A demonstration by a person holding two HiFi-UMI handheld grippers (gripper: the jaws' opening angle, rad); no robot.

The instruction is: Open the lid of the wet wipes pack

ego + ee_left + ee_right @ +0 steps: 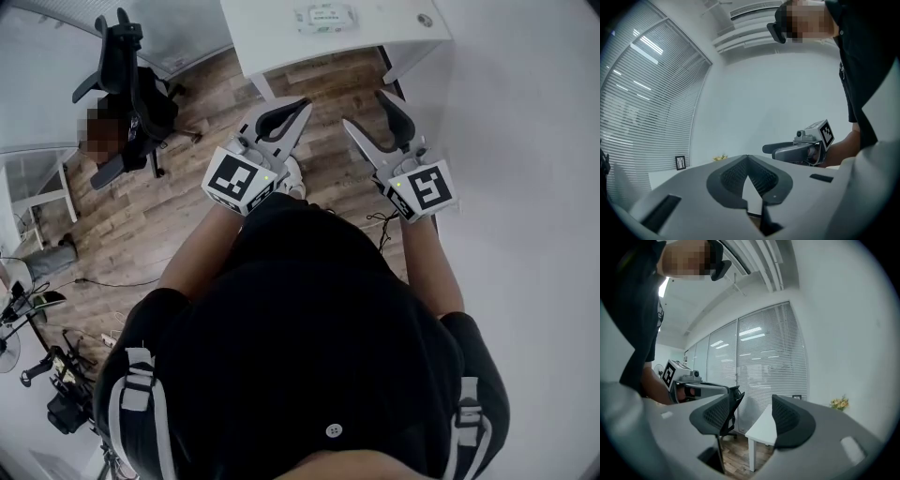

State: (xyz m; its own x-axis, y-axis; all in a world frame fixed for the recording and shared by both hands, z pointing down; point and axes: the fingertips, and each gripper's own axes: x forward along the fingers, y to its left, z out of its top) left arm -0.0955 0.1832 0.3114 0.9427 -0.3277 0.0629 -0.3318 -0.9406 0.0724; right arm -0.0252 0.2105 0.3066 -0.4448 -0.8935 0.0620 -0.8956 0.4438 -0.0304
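The pale rectangular wet wipes pack is pictured crosswise behind the white worktop's near edge, well ahead of the closed left claw and the widely spread, empty right claw.

A white table stands on the wood floor beside a white wall, a small round thing lying on its top near the wall-side corner. Left of the table stands a black office chair, and farther left a smaller white desk. Well away from the table, at the head view's lower left, lie a thin cable and dark gear.
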